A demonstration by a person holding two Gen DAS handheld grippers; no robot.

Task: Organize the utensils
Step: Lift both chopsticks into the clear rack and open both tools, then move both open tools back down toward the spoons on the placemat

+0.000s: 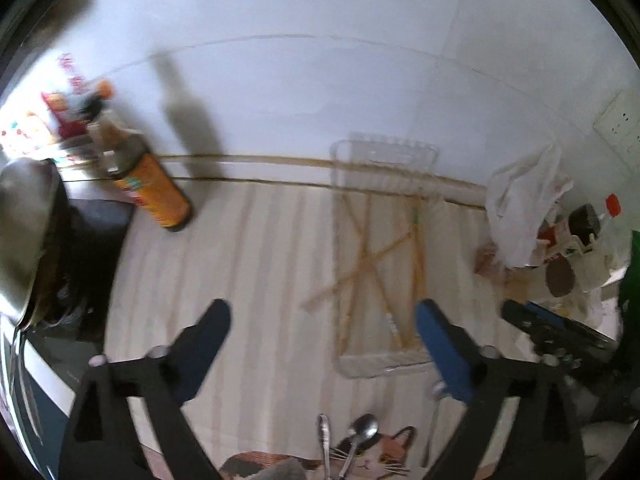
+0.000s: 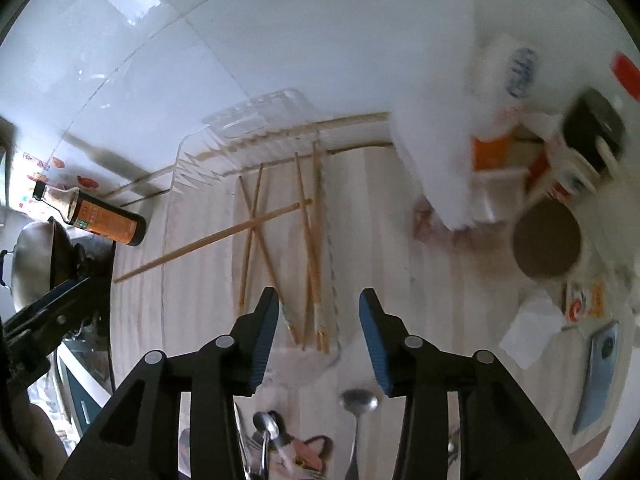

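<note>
A clear plastic tray [image 1: 384,364] lies on the pale striped counter and holds several wooden chopsticks [image 1: 376,264]. It also shows in the right wrist view [image 2: 176,184] with the chopsticks [image 2: 308,240]; one chopstick [image 2: 192,246] sticks out over its left edge. Metal spoons [image 1: 358,440] lie near me on a cat-print mat [image 1: 384,456], also in the right wrist view [image 2: 356,408]. My left gripper [image 1: 320,320] is open and empty, just short of the tray. My right gripper [image 2: 318,306] is open and empty over the tray's near end.
An orange-labelled sauce bottle [image 1: 154,192] stands at the back left by a metal pot [image 1: 24,232]. White plastic bags [image 1: 524,208], jars and packets crowd the right. A phone [image 2: 596,376] and a brown round lid [image 2: 546,240] lie at the right.
</note>
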